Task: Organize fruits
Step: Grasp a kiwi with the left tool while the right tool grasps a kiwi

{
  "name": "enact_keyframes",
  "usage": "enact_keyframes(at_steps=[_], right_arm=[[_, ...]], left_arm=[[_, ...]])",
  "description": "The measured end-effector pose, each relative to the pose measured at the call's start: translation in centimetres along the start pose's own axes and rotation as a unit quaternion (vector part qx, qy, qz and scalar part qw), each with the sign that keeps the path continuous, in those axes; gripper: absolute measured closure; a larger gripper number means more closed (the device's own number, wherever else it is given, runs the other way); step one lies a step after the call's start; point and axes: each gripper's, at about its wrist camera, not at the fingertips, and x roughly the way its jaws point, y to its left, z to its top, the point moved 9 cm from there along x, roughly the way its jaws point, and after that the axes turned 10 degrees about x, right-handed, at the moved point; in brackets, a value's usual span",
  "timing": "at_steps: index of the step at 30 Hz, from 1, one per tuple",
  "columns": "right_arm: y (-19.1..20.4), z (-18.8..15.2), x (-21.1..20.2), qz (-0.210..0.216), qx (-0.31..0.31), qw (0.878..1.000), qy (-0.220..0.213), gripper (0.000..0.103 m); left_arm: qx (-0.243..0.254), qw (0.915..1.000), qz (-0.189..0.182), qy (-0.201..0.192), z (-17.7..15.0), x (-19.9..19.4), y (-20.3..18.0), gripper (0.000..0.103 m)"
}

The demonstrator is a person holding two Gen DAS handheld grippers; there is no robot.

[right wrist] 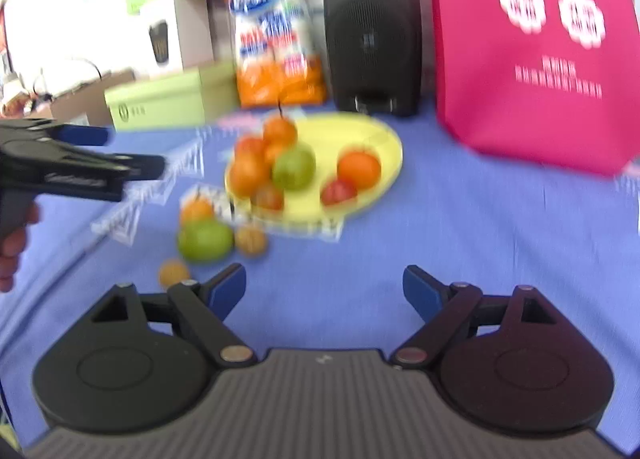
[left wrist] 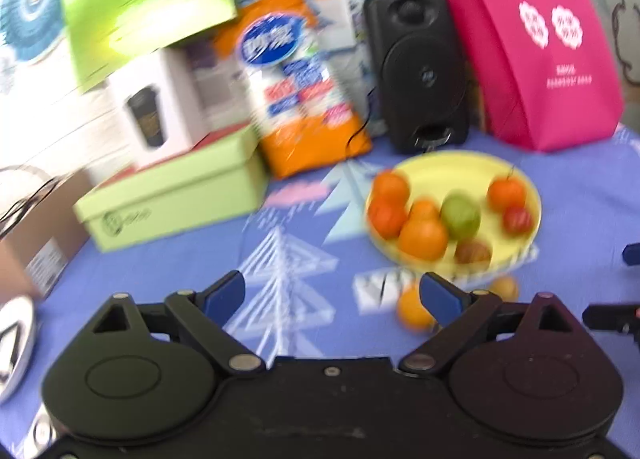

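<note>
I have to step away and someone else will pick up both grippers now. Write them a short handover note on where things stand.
Left gripper: open, empty, above the cloth short of the plate.
Right gripper: open, empty, facing the plate.
Yellow plate already holds several fruits, among them a green apple and oranges.
Still loose on the blue cloth, in front of the plate: a second green apple, an orange, a brown walnut-like piece and a small yellowish fruit.
Left to do: probably move those four onto the plate.

Fruit sits piled on a plate on the surface; four loose fruits lie before it, a speaker behind.
</note>
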Motion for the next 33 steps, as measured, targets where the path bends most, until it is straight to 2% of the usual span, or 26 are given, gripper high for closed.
enact_keyframes(at_steps=[3,6,8,10,14,16,21,24,29,31,33], right_arm=[[-0.5,-2.2,0.6,-0.017,-0.004,1.000,0.017,0.017],[-0.7,-2.6,0.3,-0.016,-0.002,1.000,0.008,0.009],[-0.7,-2.8,0.5,-0.019,-0.003,1.000,0.012,0.004],[-0.5,-3.0,0.7,-0.021,-0.013,1.000,0.012,0.002],[-0.5,-2.9,0.7,-0.015,-0.012,1.000,0.011,0.001],[-0.7,-2.8,0.5,-0.009,-0.004,1.000,0.011,0.001],[-1.1,-2.7,0.3,0.000,0.010,1.000,0.008,0.001],[-1.1,-2.7,0.3,0.000,0.009,1.000,0.008,0.000],[-1.1,-2.7,0.3,-0.001,0.007,1.000,0.009,0.000],[-1.0,-2.7,0.3,-0.002,0.006,1.000,0.009,0.000],[-1.0,-2.7,0.3,-0.002,0.005,1.000,0.009,0.000]], left_arm=[[-0.013,0.9998,-0.011,0.015,-2.8,-0.9,-1.0,0.007],[0.020,0.9988,-0.020,0.040,-5.0,-0.8,-3.4,0.007],[0.035,0.9991,0.004,0.025,-5.2,-1.2,-4.7,0.007],[0.072,0.9973,0.011,0.009,-4.5,-1.6,-6.4,0.007],[0.104,0.9944,-0.015,-0.014,-3.4,-1.8,-8.8,0.009],[0.098,0.9944,-0.037,-0.016,-3.3,-1.5,-9.2,0.022],[0.048,0.9951,-0.086,0.000,-2.9,-0.2,-9.2,0.039],[0.022,0.9926,-0.120,0.004,-2.8,0.2,-9.2,0.057],[0.028,0.9928,-0.117,-0.003,-2.9,0.3,-9.6,0.063],[0.026,0.9931,-0.114,-0.004,-2.9,0.2,-9.5,0.075],[0.023,0.9936,-0.111,-0.003,-3.1,0.0,-9.4,0.076]])
